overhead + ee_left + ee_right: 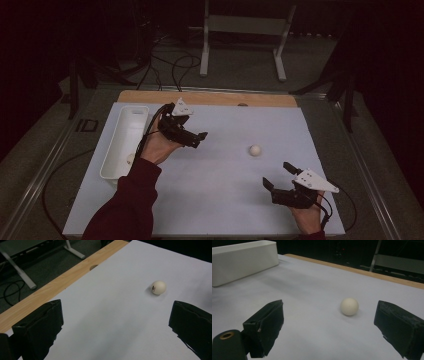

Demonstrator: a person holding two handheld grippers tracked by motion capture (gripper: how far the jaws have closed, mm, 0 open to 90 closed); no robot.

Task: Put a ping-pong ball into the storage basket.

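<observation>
A small white ball (255, 150) lies on the pale sheet right of the middle; it also shows as a ball with a dark mark (158, 287) and as a ball (349, 306) ahead between the right jaws. My left gripper (198, 139) hovers left of the ball, open and empty (117, 312). Near the front right, my right gripper (276, 175) stands open and empty (329, 312), pointing toward the ball. A long white tray (125, 125) sits at the left edge with another small ball (131, 159) inside it.
The pale sheet (225, 200) covers the table; a wooden strip (210, 98) with a small hole (242, 104) runs along the far edge. The tray's wall (242, 261) rises far left. Beyond the table are cables and a metal stand (245, 30) on the floor.
</observation>
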